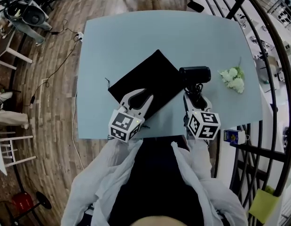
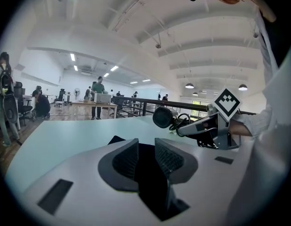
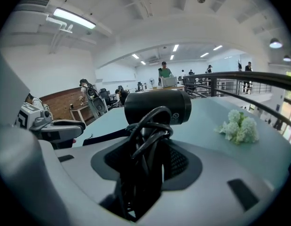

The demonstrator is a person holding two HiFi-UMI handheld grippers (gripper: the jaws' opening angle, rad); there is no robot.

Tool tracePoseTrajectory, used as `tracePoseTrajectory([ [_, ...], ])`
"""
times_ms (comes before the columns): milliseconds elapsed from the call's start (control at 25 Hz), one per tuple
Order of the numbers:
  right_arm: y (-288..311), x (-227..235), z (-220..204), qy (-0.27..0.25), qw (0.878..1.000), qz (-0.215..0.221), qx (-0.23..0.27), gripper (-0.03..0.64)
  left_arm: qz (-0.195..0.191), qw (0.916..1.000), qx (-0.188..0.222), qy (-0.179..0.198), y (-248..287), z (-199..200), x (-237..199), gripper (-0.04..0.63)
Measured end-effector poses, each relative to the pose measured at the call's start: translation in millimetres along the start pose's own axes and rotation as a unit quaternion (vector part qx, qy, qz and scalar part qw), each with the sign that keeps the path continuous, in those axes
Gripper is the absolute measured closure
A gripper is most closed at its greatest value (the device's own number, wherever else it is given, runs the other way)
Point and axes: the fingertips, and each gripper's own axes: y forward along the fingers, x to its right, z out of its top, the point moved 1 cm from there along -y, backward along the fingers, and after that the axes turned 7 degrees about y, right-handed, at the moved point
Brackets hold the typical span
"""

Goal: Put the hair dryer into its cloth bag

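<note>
Right tool [image 3: 147, 161] pinches one hair dryer [image 3: 157, 106]; left tool [image 2: 146, 157] gapes over one cloth bag [image 1: 150, 76].

One bench [image 1: 136, 36] fills the middle of the head view. On or over it there are one black cloth bag [image 1: 150, 76], one black hair dryer [image 1: 194, 73] with one cord [image 3: 147, 126] wound on its handle, and one bunch of white flowers [image 1: 233, 78] at the right. Two grippers show at lower middle, the left gripper [image 1: 137, 97] and the right gripper [image 1: 196, 97]; each has two fingers [image 2: 124, 161] and one marker cube [image 1: 124, 125]. One red stool [image 1: 24, 202] stands at lower left. Several people [image 2: 98, 86] show far back, too small to count.
</note>
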Motion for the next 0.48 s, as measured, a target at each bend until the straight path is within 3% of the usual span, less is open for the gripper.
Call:
tracePoseTrajectory([
  [480,-24,-59,-57,0.009,1.000,0.002,-0.018,0.417,-0.004,0.9952,-0.091,0.034,-75,-68,-47,0.476],
])
